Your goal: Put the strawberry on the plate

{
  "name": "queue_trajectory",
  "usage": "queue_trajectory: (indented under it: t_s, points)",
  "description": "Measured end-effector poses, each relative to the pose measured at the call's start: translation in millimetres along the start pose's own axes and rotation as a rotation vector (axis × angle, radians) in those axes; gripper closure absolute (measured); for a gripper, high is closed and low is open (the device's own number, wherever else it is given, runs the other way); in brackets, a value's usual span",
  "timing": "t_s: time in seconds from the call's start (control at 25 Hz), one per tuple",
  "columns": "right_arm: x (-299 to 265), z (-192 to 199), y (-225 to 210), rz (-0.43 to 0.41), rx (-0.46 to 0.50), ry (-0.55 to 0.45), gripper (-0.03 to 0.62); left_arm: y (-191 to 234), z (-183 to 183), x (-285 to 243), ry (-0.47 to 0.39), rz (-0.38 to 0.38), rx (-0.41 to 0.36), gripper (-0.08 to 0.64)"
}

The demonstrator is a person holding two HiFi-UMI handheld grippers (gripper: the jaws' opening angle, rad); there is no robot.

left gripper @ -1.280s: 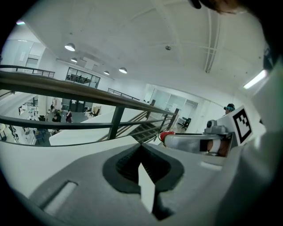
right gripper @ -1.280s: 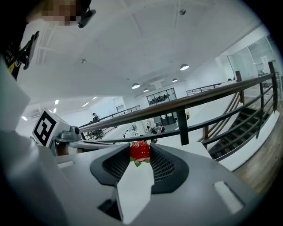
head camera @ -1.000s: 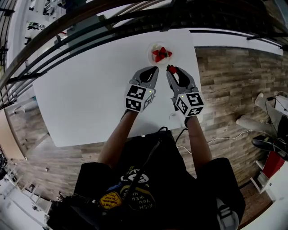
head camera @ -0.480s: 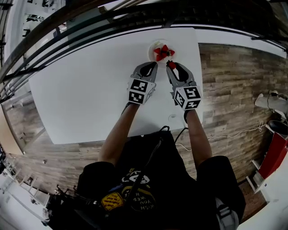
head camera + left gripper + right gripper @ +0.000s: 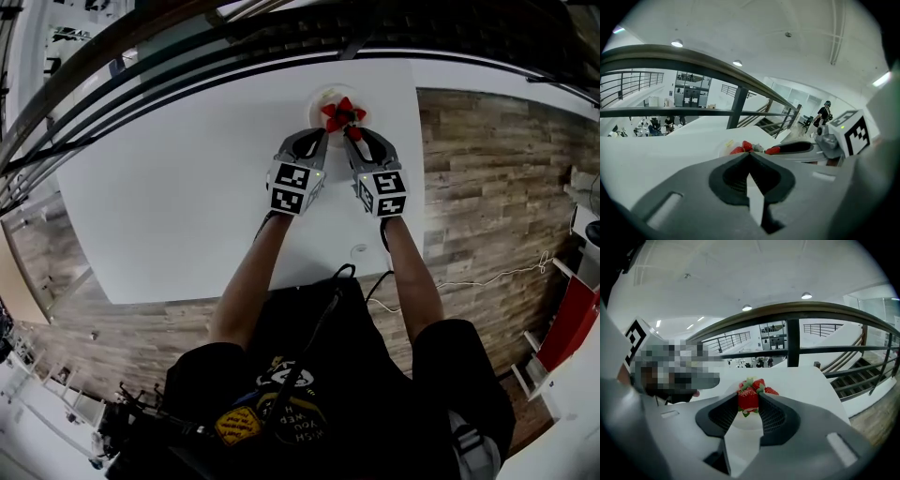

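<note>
A small white plate [image 5: 321, 96] sits at the far edge of the white table [image 5: 169, 197], with a few red strawberries [image 5: 339, 112] on it. My right gripper [image 5: 350, 135] is shut on one more strawberry [image 5: 748, 400], held by its sides between the pads just at the plate's near rim. The plate's strawberries [image 5: 761, 385] show right behind it. My left gripper [image 5: 321, 137] lies beside the right one, to its left, with its tips [image 5: 749, 154] meeting and nothing between them. From the left gripper view, the plate [image 5: 725, 148] lies just ahead.
A dark railing [image 5: 187, 56] runs just beyond the table's far edge. The table's right edge [image 5: 419, 169] is close to my right gripper, with wood floor [image 5: 487, 187] beyond it. A small round mark [image 5: 359, 250] and a cable [image 5: 375, 281] lie near the front edge.
Both grippers have moved forward and down toward the plate. The strawberry in the right gripper has come from short of the plate to its near rim.
</note>
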State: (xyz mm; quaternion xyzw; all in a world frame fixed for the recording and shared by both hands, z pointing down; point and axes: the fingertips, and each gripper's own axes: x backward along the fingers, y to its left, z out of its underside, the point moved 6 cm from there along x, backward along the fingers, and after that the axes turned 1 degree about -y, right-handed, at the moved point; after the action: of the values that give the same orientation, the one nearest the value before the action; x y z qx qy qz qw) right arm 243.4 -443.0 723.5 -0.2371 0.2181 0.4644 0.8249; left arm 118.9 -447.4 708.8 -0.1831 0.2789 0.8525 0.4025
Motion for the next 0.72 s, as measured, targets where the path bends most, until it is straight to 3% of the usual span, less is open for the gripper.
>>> queue_trajectory:
  t_s: [0.48,0.72]
  points:
    - [-29,28,-7,0.035,0.108,0.123,0.453,4,16,-11,0.027,0.003,0.010,0.560]
    - [-37,23,4,0.066,0.145,0.162,0.453,11,14,5,0.005,-0.006,0.051,0.560]
